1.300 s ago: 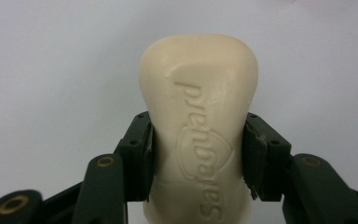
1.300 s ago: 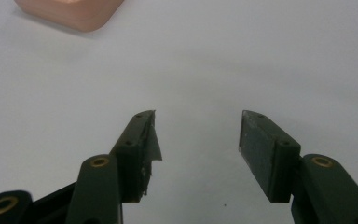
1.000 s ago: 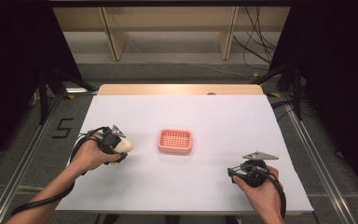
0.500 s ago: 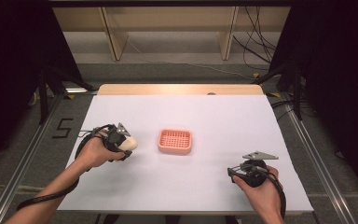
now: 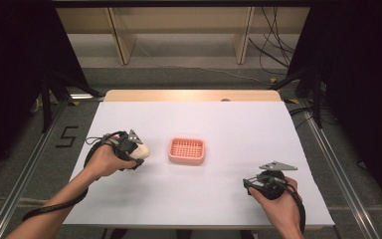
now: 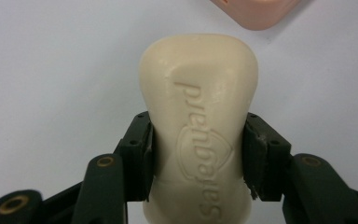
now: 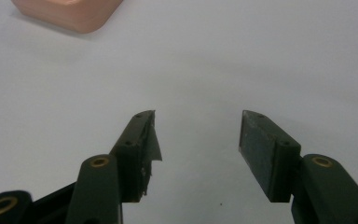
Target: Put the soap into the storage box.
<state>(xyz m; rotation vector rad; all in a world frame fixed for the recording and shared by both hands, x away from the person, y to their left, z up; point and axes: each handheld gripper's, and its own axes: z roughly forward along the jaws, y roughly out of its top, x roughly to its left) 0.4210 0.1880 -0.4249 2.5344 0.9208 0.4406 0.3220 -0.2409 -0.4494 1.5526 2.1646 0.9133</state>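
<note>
the left gripper [image 5: 135, 149] held a cream bar of soap [image 6: 199, 116], its jaws pressed against the bar's two long sides near the lower half, so the bar's long axis ran straight out ahead of the gripper. the pink soap dish [image 5: 187, 150] lay just beyond the bar's far end and a little off to one side; in the left gripper view one rounded corner of it [image 6: 256, 11] showed at the top, the rest cut off. the left hand was much the nearer to the dish, so the placing looked to be its job. the right gripper [image 7: 198, 140] stood wide and empty above the white desk [image 5: 229, 124], well apart from the dish. whether the bar touched the desk or hung just above it was hard to tell.
</note>
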